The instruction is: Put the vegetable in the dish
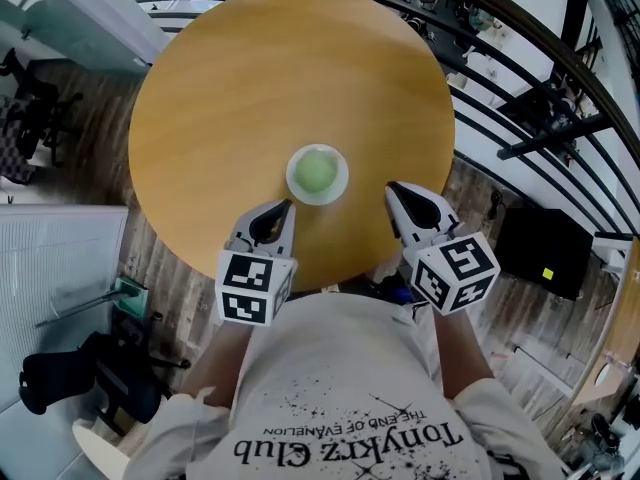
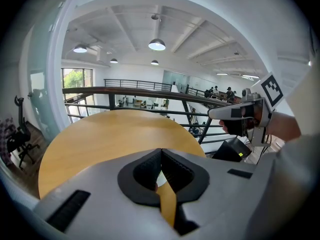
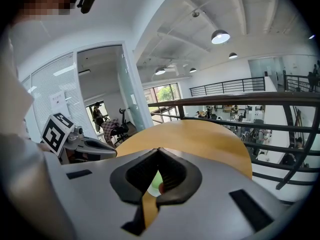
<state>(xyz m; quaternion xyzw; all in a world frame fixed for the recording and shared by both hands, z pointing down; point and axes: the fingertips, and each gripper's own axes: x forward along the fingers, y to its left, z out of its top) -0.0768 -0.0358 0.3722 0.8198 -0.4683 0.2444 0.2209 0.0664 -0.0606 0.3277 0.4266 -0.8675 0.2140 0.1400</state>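
Vegetable [image 1: 317, 171] isn't in either grip: left gripper [image 1: 287, 206] has its fingertips pressed together w/ nothing between them, and the right gripper [image 1: 392, 188] is the same, tips meeting, empty. Both hover over the near edge of the round wooden table [image 1: 250, 88], left one just beside the dish [image 1: 336, 193] on its near-left, right one near it on the near-right; neither touches it. The veg, round and pale green, sits in the middle of that small white dish, the only thing in it. From the left gripper view its own grey body blocks most of the near tabletop; thru the slot behind the closed tips only a white sliver of dish shows, and the veg can't be made out. Right gripper view gives a bit more: a green patch plus white rim thru the same sort of slot, rest hidden by the housing. In the head view the marker cubes cover the person's hands, and the person's shirt [image 1: 350, 388] fills the bottom of the frame. Beyond the table a dark railing [image 1: 500, 118] curves round; the floor past it is too small and distorted to read.
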